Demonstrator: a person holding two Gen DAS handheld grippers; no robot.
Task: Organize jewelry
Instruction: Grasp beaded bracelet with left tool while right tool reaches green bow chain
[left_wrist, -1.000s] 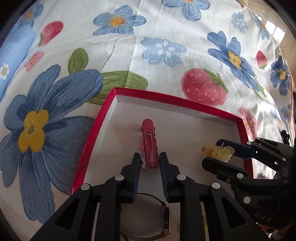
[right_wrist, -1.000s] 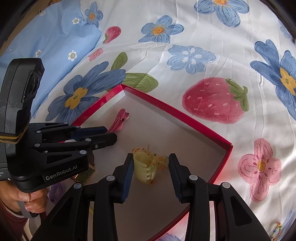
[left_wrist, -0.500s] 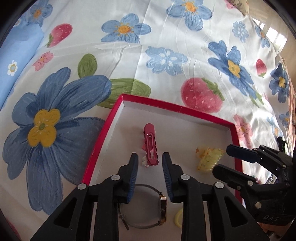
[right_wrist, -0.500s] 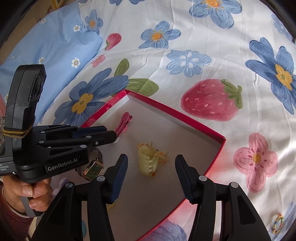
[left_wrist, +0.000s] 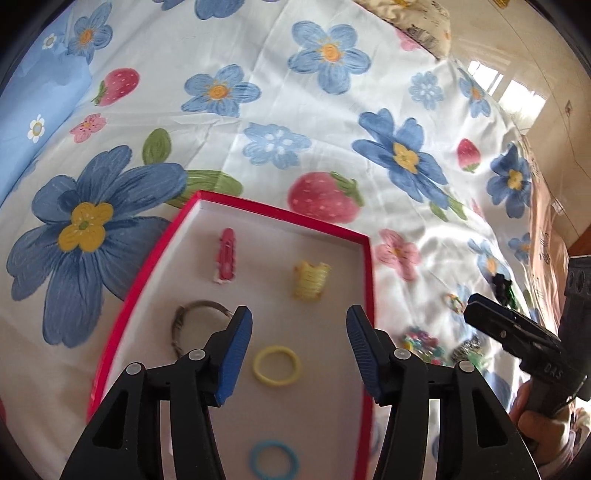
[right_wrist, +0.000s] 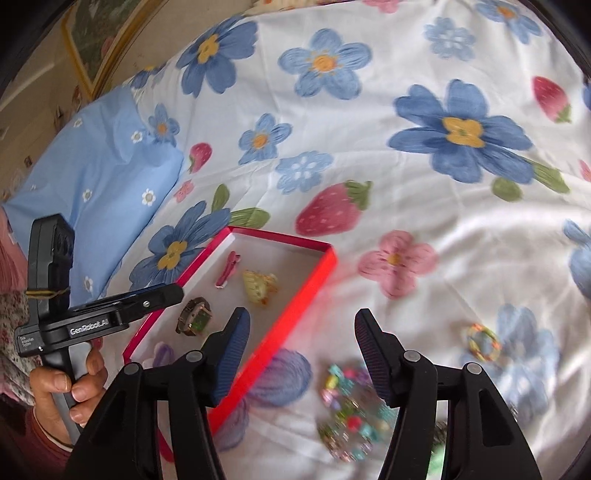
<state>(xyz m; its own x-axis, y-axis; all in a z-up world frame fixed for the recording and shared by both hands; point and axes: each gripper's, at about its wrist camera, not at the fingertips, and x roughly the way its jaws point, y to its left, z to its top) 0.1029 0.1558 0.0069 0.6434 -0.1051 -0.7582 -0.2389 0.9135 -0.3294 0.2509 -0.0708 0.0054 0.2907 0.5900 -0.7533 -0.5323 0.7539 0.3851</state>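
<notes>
Floral bedsheet (left_wrist: 258, 110), white with blue flowers and strawberries, covers the bed, and a light blue pillow (right_wrist: 99, 177) lies at 10 o'clock in the right wrist view. On the sheet sits a shallow red box (left_wrist: 147, 258) with a white floor.

Inside the box, seen from the left wrist camera, a red hair clip (left_wrist: 226, 255) lies at 11 o'clock and a pale yellow claw clip (left_wrist: 311, 281) at 1 o'clock, the 2 well apart. A wristwatch (left_wrist: 192, 317) rests at 9 o'clock, just beside the left finger of the left hand-held gripper (left_wrist: 299, 350). A yellow hair tie (left_wrist: 276, 366) lies flat between that gripper's fingers, touching neither, and a blue hair tie (left_wrist: 273, 459) lies at 6 o'clock near the lower edge.

The left hand-held gripper hovers over the box with its jaws spread wide and nothing between the pads. The right hand-held gripper (right_wrist: 303, 354) is likewise released and empty, held over the sheet just outside the box's right wall.

Loose jewelry is outside the box: a blurred multicolored beaded bracelet pile (right_wrist: 351, 406) lies on the sheet between the right gripper's fingers at 6 o'clock, and a small rainbow ring-shaped band (right_wrist: 483, 341) sits at 4 o'clock. Blur hides finer detail of the pile.
</notes>
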